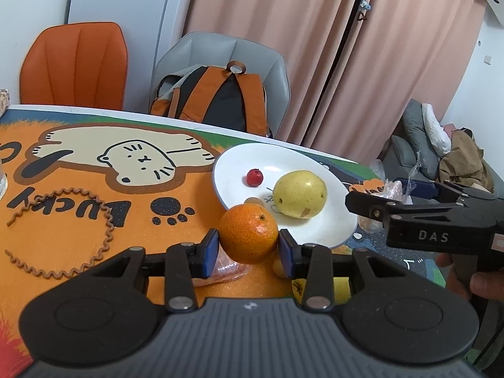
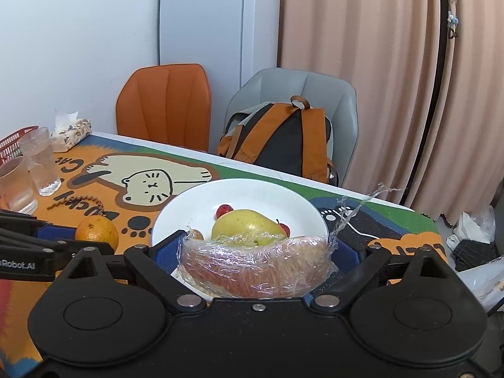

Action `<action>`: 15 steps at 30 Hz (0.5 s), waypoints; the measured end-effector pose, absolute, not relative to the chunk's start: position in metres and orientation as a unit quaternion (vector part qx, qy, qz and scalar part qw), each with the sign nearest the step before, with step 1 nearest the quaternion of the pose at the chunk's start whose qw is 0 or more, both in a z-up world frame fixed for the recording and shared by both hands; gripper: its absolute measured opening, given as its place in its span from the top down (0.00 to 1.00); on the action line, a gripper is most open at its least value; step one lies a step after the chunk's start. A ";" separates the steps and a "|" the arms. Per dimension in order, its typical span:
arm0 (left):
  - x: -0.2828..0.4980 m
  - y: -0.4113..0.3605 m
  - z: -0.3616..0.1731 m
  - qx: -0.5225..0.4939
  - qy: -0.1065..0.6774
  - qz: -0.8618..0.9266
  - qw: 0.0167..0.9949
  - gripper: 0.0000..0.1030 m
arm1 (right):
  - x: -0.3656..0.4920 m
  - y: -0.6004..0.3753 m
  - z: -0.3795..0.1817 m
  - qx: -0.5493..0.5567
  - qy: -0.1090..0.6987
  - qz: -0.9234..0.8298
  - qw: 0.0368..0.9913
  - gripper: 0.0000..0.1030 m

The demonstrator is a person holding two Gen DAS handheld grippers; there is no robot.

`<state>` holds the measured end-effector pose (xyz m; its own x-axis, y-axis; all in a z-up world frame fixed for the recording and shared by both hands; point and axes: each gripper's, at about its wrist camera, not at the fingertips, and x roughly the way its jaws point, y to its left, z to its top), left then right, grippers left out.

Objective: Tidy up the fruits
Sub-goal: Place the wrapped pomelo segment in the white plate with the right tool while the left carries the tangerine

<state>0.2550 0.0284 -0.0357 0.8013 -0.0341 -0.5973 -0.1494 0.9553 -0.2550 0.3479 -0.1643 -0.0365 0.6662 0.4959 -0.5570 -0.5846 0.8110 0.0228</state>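
My left gripper point(image 1: 248, 247) is shut on an orange point(image 1: 249, 233) and holds it above the mat, just left of the white plate point(image 1: 233, 170). The orange also shows in the right wrist view point(image 2: 97, 232). On the plate lie a yellow pear point(image 1: 300, 194), a small red fruit point(image 1: 254, 177) and a small brownish fruit point(image 1: 254, 201). My right gripper point(image 2: 256, 260) is shut on a pink fruit wedge in plastic wrap point(image 2: 258, 267), held over the plate's near rim point(image 2: 163, 220). The right gripper also shows at the right of the left wrist view point(image 1: 393, 201).
An orange cat mat point(image 1: 78, 189) covers the table. A wavy brown cord point(image 1: 63, 236) lies on it at left. Two clear cups point(image 2: 41, 163), a red basket point(image 2: 12, 145) and a tissue pack point(image 2: 71, 130) stand far left. Two chairs and a backpack point(image 2: 283, 138) are behind the table.
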 end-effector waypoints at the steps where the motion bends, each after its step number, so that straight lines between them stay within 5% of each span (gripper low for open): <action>1: 0.256 0.028 -0.036 -0.147 0.314 0.032 0.937 0.62 | 0.350 -0.164 -0.038 -0.078 0.282 0.298 0.909 0.10; 15: 0.277 0.029 -0.041 -0.149 0.322 0.034 0.934 0.62 | 0.357 -0.164 -0.042 -0.068 0.263 0.306 0.913 0.01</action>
